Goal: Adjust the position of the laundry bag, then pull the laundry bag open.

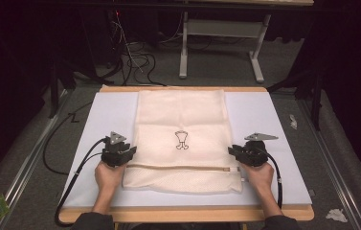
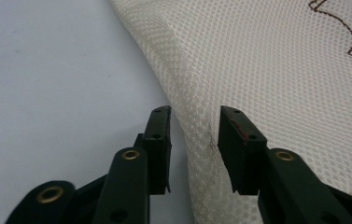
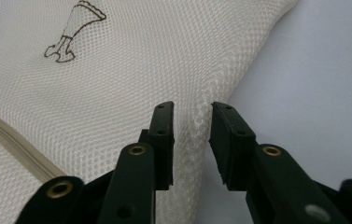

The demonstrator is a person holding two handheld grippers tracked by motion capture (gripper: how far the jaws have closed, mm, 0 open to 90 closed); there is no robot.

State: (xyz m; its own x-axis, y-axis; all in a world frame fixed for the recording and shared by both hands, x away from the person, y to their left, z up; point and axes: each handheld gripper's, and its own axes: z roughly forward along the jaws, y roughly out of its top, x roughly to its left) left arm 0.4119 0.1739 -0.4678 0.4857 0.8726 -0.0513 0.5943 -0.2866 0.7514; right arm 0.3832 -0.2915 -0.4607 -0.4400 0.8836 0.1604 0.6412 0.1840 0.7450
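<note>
Cream mesh zip-up laundry bag folded once mid-frame, both my tools half-open, gripping nothing, more folds likely.

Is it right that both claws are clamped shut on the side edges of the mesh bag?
No. The left claw and right claw are open, as both gripper views show; each straddles a side edge of the mesh bag without pressing it.

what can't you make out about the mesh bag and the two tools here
- High view: whether the left tool and right tool touch the mesh bag; too small.
- Left gripper view: the bag's printed figure, cut off by the frame edges.
- Right gripper view: where the zipper ends, hidden behind the tool's own arm.
</note>
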